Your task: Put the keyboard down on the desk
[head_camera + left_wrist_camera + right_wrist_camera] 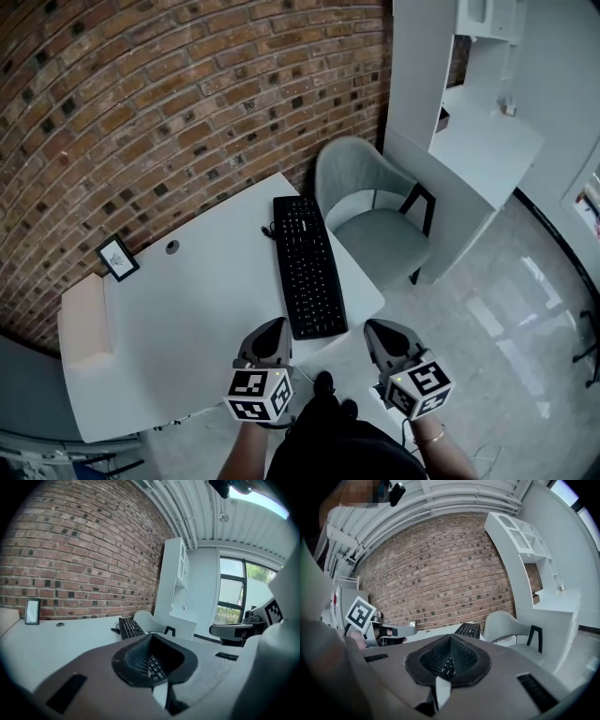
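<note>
The black keyboard (307, 267) lies flat on the white desk (197, 309), lengthwise along its right side, with its near end by the front edge. It also shows ahead in the left gripper view as the keyboard (130, 627) and in the right gripper view as the keyboard (468, 630). My left gripper (271, 330) hovers just left of the keyboard's near end, jaws shut and empty. My right gripper (381, 332) hangs off the desk's front right corner over the floor, its jaws together with nothing between them. Neither gripper touches the keyboard.
A grey chair (370, 211) stands past the desk's right edge, beside a white shelf unit (469, 141). A small picture frame (117, 258) and a cable hole (172, 247) sit near the brick wall. A beige box (84, 321) rests at the desk's left end.
</note>
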Tool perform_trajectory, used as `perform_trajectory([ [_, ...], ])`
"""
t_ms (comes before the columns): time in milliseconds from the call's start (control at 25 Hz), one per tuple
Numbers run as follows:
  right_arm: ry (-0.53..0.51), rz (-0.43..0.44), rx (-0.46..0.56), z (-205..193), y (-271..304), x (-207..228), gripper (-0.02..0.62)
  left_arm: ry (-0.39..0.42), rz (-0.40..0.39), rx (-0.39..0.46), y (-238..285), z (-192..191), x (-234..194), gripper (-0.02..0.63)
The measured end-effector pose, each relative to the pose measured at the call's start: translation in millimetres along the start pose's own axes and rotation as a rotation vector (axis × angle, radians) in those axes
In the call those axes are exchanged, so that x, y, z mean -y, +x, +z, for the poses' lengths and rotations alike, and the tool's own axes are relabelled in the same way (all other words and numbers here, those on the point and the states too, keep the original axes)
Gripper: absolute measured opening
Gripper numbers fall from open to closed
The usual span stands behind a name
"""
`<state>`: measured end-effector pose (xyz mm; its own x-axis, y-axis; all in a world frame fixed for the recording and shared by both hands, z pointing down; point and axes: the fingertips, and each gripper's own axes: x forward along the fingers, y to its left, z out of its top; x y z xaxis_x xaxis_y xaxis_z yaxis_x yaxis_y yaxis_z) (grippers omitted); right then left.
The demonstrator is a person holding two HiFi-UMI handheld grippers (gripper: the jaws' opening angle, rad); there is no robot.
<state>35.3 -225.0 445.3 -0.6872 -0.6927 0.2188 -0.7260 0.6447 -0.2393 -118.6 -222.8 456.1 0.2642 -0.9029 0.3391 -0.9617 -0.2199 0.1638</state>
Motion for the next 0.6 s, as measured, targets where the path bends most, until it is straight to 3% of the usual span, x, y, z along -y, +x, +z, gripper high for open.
perform_trajectory([
  [240, -0.051, -0.025, 0.032, 1.8, -12.6, -5.7, 0.005, 0.037, 0.018, 0.032, -18.6, 2.2, 3.3, 0.009],
  [600, -0.078, -0.031, 0.083, 10.2, -24.3, -16.0, 0.005, 0.005, 0.019, 0.075, -37.2, 7.9, 4.0, 0.009],
])
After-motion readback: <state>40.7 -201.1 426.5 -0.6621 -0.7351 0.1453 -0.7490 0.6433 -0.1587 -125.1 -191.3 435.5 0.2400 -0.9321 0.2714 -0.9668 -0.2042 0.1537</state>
